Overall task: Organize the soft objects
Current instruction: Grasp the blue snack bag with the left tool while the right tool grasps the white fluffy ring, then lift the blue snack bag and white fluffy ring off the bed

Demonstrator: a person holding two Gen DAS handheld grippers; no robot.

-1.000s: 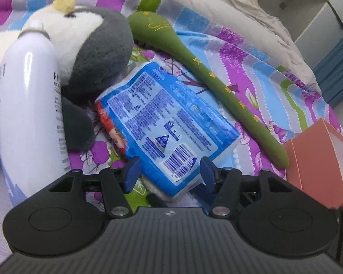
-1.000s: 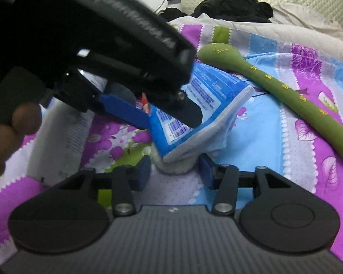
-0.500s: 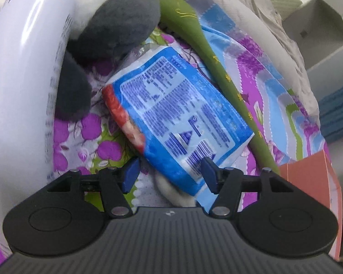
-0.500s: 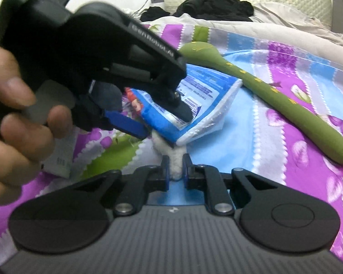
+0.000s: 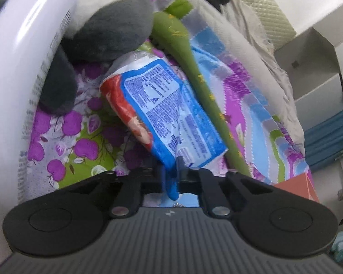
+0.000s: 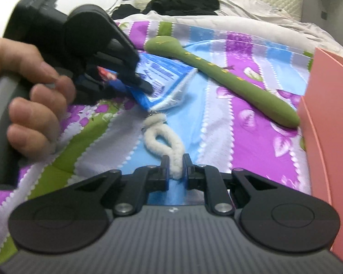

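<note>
Two tools at work over a bed (image 6: 251,105) spread with a purple, blue and green patterned cover, with the sorting of soft objects judged to be at an early stage. The left tool (image 5: 170,173) has its jaws pressed together on the near corner of a blue-and-red plastic-wrapped pack (image 5: 164,111), which tilts up off the cover; in the right wrist view the same tool (image 6: 137,84) is seen gripped by a hand (image 6: 34,96), with the pack (image 6: 162,75) hanging from its tip. The right tool (image 6: 174,169) pinches one end of a fluffy white loop (image 6: 162,134), which trails across the cover toward the pack, a small metal fitting at its far end lying just beside the pack's edge. A long green plush (image 6: 219,73) lies diagonally on the cover, its thin end near the wall of a salmon-pink box (image 6: 327,114) at the right edge of the bed. A grey-and-white plush toy (image 5: 112,34) and a white bottle (image 5: 22,68) lie beyond the pack toward the far left of the bed. No soft object is seen inside the box, so the pack, the loop and both plush items appear still to be placed. Compared with one second earlier, the left tool's jaws, then spread on either side of the pack, have just closed on it, and the right tool's jaws, then spread around the loop under the pack, have closed on the loop and drawn it out into view.
</note>
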